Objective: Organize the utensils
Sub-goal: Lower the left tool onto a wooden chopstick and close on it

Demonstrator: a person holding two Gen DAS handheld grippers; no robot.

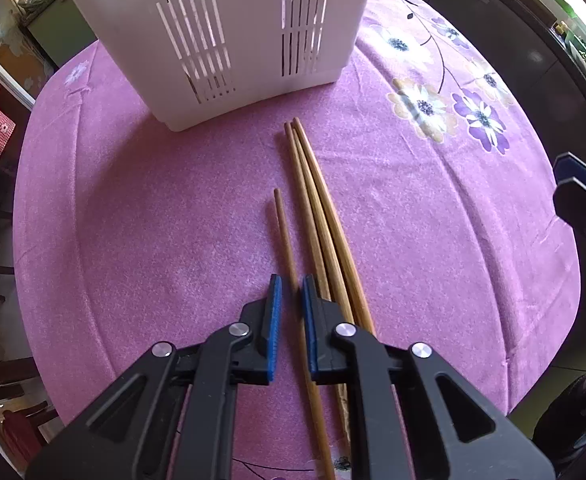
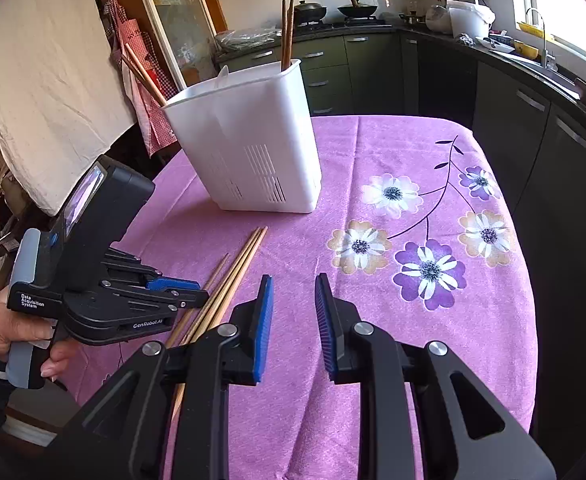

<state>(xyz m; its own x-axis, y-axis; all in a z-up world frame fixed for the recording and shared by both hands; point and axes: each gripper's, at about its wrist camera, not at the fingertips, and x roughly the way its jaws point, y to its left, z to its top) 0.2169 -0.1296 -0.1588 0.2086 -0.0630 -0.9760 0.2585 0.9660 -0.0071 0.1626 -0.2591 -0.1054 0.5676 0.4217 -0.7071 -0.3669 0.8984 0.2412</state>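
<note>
Several wooden chopsticks lie on the pink tablecloth. One single chopstick [image 1: 289, 256] lies a little left of a bundle of three [image 1: 325, 216]. My left gripper [image 1: 291, 284] is open, low over the cloth, its jaws on either side of the single chopstick with a small gap. The white slotted utensil holder [image 1: 229, 36] stands beyond the chopsticks. In the right wrist view the holder [image 2: 249, 152] has chopsticks [image 2: 287, 32] standing in it. My right gripper [image 2: 293, 292] is open and empty above the cloth, right of the chopsticks [image 2: 233, 280] and of the left gripper [image 2: 191, 294].
The round table [image 2: 413, 340] carries a pink cloth with a flower print [image 2: 429, 268] on its right half. Dark kitchen cabinets [image 2: 533, 140] and a counter run along the right and back. A red checked apron [image 2: 133, 40] hangs at the back left.
</note>
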